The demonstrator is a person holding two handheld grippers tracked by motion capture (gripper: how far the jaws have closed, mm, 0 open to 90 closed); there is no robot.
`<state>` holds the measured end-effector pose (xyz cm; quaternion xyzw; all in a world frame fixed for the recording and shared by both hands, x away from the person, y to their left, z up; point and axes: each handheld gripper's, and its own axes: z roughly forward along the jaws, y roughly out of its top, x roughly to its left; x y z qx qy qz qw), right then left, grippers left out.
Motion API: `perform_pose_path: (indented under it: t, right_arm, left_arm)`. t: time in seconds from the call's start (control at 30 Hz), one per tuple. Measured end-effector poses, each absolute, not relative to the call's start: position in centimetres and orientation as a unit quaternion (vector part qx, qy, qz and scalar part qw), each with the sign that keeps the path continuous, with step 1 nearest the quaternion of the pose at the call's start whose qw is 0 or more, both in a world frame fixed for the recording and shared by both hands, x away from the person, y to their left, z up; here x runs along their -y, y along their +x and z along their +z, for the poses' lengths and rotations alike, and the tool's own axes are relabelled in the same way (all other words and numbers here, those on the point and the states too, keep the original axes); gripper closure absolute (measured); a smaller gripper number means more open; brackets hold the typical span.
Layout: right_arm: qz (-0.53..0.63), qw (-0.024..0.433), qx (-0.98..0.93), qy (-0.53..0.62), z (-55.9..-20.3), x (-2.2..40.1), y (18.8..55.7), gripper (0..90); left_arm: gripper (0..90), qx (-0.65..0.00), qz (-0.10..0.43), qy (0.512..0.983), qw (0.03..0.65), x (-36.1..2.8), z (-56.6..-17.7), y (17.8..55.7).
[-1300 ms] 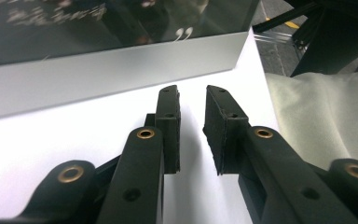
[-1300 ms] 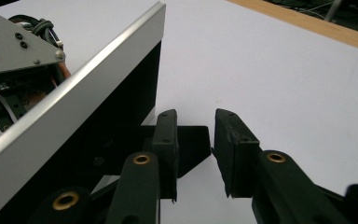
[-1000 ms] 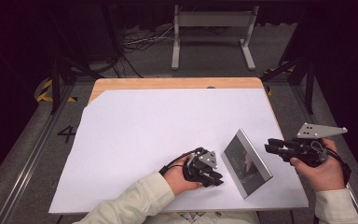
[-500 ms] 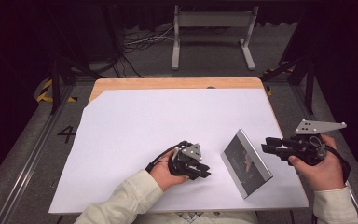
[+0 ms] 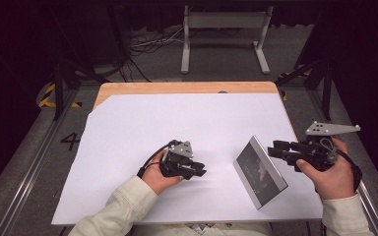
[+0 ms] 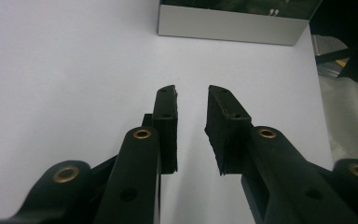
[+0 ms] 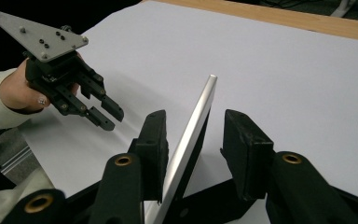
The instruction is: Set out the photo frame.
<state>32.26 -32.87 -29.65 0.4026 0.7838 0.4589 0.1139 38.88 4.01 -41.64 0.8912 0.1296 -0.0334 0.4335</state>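
Thing in hand: a flat rectangular tablet with a silver metal frame and dark glass screen [image 5: 260, 172] leans on one long edge at the near right of the white-covered tabletop [image 5: 142, 128].
Right claw [image 5: 274, 149]: its jaws have just been opening; in the right gripper view they stand either side of the tablet's silver edge [image 7: 191, 135] with a gap at each pad, so nothing is clamped.
Left claw [image 5: 197, 171]: partly open and empty, the gap between its pads bare in the left gripper view [image 6: 192, 126]; it sits left of the tablet, well apart, aimed at it.
Risk: the tablet looks barely supported; with the right pads off it, it could tip and slap flat on the tabletop, or slide on the smooth white sheet if a jaw brushes it.
Cause: a release before the lean is settled, or a sideways nudge.
Hand pose: right hand [image 5: 332, 172] holds its claw level, pointing left; left hand [image 5: 160, 174] rests low, palm cupping the claw, sleeve near the front edge.
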Motion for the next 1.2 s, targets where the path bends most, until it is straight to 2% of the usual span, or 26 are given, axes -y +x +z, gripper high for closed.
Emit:
perform_pose_path:
  t: [0.5,1.2]
  right_arm:
    - [0.413,0.104,-0.798,0.426,-29.8,31.0,32.1,55.4]
    - [0.357,0.081,-0.818,0.445,-31.2,30.0,32.6,53.2]
  left_arm:
    - [72.5,-0.15,0.005,0.888,0.435,-5.3,-41.4,39.4]
    - [71.9,-0.164,0.012,0.887,0.431,-6.0,-41.6,40.1]
